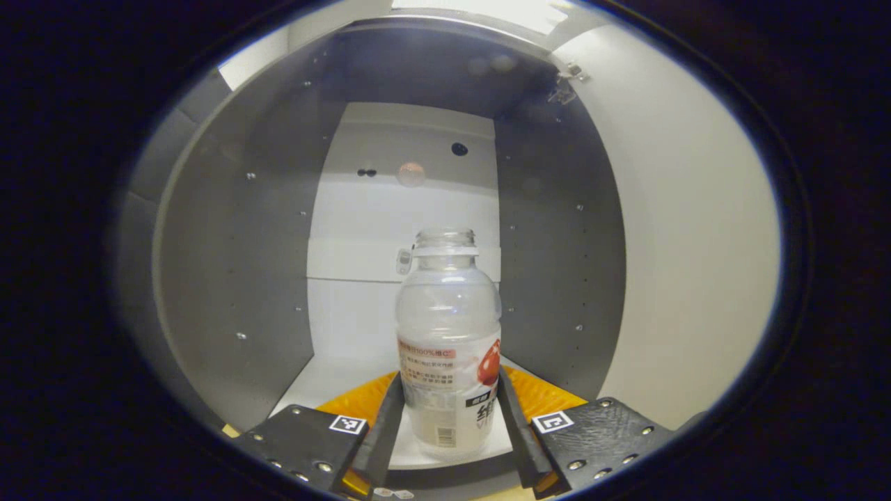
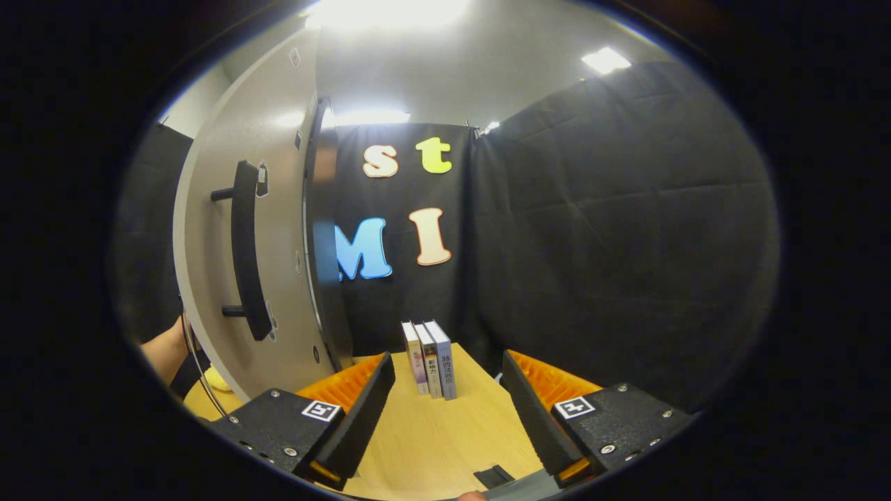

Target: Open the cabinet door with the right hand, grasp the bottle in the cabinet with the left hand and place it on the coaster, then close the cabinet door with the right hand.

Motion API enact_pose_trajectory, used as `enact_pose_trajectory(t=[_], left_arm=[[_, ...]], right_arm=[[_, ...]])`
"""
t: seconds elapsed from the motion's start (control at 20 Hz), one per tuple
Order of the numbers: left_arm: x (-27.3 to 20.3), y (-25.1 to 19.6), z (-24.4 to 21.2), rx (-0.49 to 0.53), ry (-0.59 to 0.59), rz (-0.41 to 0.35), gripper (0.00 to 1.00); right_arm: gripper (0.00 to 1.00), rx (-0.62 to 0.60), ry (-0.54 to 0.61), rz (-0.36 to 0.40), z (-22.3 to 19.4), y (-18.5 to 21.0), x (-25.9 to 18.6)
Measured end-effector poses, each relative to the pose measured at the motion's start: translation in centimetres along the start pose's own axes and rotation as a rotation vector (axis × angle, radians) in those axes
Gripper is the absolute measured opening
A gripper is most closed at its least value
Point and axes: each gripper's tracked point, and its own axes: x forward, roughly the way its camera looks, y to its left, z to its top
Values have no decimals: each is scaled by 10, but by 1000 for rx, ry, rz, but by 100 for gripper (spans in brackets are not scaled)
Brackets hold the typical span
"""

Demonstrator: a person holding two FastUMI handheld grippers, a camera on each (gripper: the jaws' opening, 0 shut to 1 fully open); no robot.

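- Clear plastic bottle with a printed label and no cap [image 1: 448, 348]: stands upright on the white floor of the cabinet, seen in the left gripper view, directly between the two fingers of the left gripper [image 1: 449, 424].
- Left gripper: fingers lie close along both sides of the bottle's lower body (label height); whether they press on it or only flank it cannot be told.
- Open grey-walled cabinet with a white back panel [image 1: 230, 278]: surrounds the bottle; rows of small holes run down its side walls.
- White cabinet door with a long black bar handle [image 2: 278, 209]: stands swung open at the left of the right gripper view, apart from the right gripper [image 2: 445, 410].
- Right gripper: fingers spread wide with nothing between them, above the light wooden tabletop [image 2: 431, 438].
- Three upright books [image 2: 430, 358]: stand side by side at the far edge of the tabletop, against the black cloth wall.
- A person's forearm [image 2: 163, 355]: shows low beyond the door.
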Motion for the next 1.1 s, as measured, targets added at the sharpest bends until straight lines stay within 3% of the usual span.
enact_pose_trajectory(t=[0.15, 0.4, 0.5, 0.7, 0.75, 1.05, 1.1], left_arm=[[-35, 2, 16, 12, -24, 38, 75], [-93, 11, 25, 27, -40, 93, 71], [-111, 11, 27, 27, -39, 107, 75], [-152, 14, 25, 39, -50, 126, 75], [-160, 16, 22, 47, -50, 131, 71], [-215, 15, 10, 51, -52, 152, 75], [-224, 15, 9, 53, -56, 156, 71]], right_arm=[[95, -34, -17, 27, 3, -11, -6], [96, -66, -16, 95, 0, -14, -16], [96, -65, -17, 118, 0, -13, -20], [96, -63, -23, 166, 0, -8, -25], [94, -62, -22, 179, -2, -6, -26], [93, -69, -5, 241, -12, 2, -32], [95, -68, -2, 249, -13, 3, -34]])
